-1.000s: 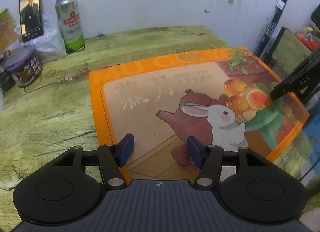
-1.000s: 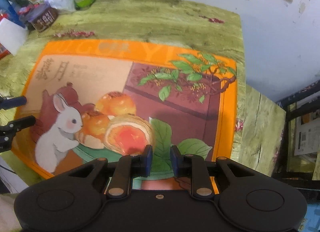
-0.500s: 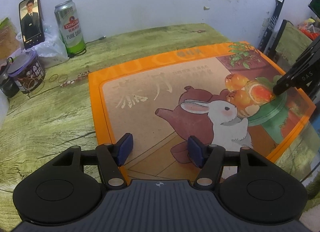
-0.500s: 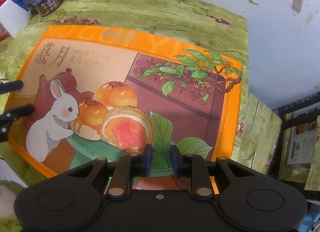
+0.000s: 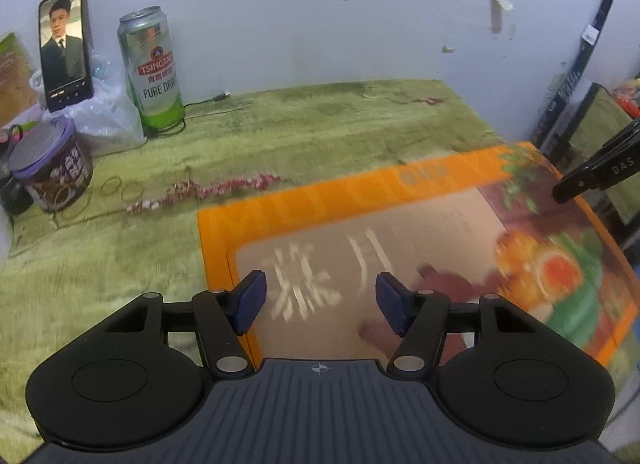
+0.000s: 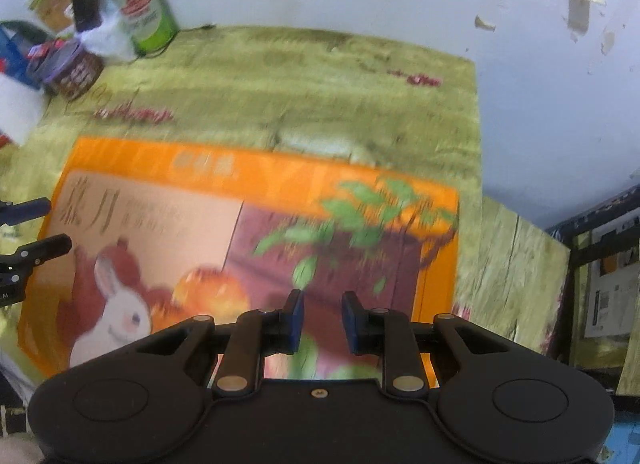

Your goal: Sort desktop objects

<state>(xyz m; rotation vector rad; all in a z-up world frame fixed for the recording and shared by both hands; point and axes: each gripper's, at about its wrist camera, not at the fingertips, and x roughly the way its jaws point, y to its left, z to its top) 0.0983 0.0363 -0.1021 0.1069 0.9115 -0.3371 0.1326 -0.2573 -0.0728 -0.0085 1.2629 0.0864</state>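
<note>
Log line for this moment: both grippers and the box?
left gripper: open, empty | right gripper: shut, empty | orange rabbit-print box: flat on green table, below both grippers

One box (image 5: 400,224), one can (image 5: 154,72), one phone (image 5: 66,48) (upright), one tub (image 5: 50,168).

box (image 5: 400,224) on table (image 5: 100,264), can (image 5: 154,72) behind

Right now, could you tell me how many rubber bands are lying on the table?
3 that I can make out: two side by side right of the purple-lidded jar, one looped at its base. More may hide behind it.
</note>
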